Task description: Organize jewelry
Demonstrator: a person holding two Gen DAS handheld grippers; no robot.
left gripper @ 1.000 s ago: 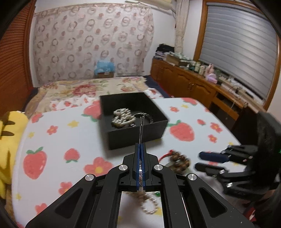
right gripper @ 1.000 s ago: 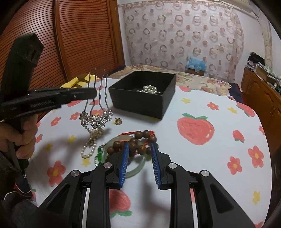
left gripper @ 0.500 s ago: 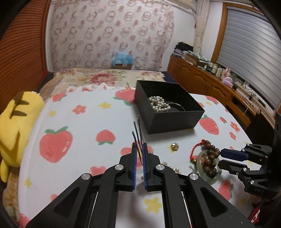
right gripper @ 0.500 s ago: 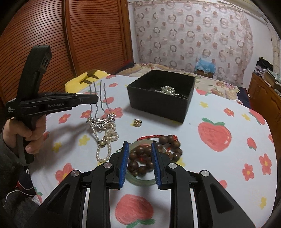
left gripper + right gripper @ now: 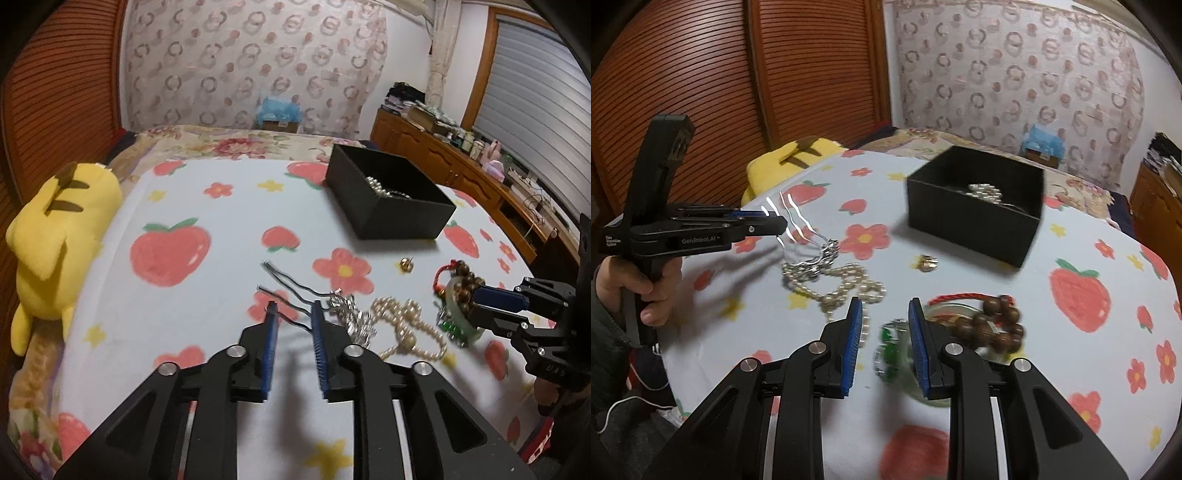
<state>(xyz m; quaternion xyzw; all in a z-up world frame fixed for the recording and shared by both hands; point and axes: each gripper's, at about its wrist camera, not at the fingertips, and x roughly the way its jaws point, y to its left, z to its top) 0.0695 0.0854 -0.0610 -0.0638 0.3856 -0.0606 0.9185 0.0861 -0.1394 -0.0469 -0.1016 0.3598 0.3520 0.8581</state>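
A silver hair comb (image 5: 295, 295) with wavy prongs lies on the strawberry cloth, its decorated head beside a pearl necklace (image 5: 406, 325). My left gripper (image 5: 293, 308) is open, its tips on either side of the prong ends; it shows in the right wrist view (image 5: 777, 223). The comb (image 5: 807, 240) and pearls (image 5: 846, 282) show there too. My right gripper (image 5: 884, 306) is open above a green jade bangle (image 5: 905, 354) with wooden beads (image 5: 993, 325) on a red cord. A black box (image 5: 388, 195) holds pearls.
A small gold earring (image 5: 405, 264) lies between the box and the pearls. A yellow plush toy (image 5: 59, 229) rests at the table's left edge. A bed lies behind the table and wooden cabinets (image 5: 443, 155) run along the right wall.
My left gripper has opened and let go of the hair comb, which now lies on the cloth. Both grippers have shifted left, and the right one stays open over the bangle.
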